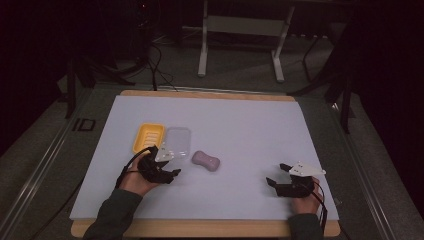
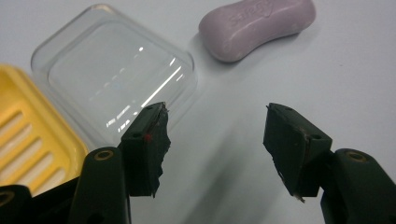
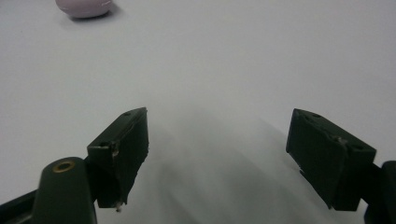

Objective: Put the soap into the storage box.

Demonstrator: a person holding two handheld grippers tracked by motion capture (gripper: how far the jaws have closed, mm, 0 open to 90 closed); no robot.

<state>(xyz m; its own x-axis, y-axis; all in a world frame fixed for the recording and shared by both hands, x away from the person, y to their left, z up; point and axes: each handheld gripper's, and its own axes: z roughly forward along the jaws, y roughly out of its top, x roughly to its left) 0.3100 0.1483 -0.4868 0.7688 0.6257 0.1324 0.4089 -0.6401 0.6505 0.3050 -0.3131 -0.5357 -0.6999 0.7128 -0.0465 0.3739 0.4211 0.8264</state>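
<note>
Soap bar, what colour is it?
Pale purple soap bar, clearest in the left gripper view.

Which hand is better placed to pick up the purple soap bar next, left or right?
Left, most likely. The left gripper sits just beside the soap bar, its jaws open and empty, with the clear lid and yellow soap dish close by. The right gripper, also open, rests farther off across bare table.

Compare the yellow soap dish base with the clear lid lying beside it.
The yellow base is opaque; the clear lid is see-through and shows the white table through it. The base has raised ribs inside; the lid's face is smooth and glossy. In the high view the base lies left of the lid, farther from the purple soap bar. Both are rounded rectangles of similar size, lying flat.
</note>
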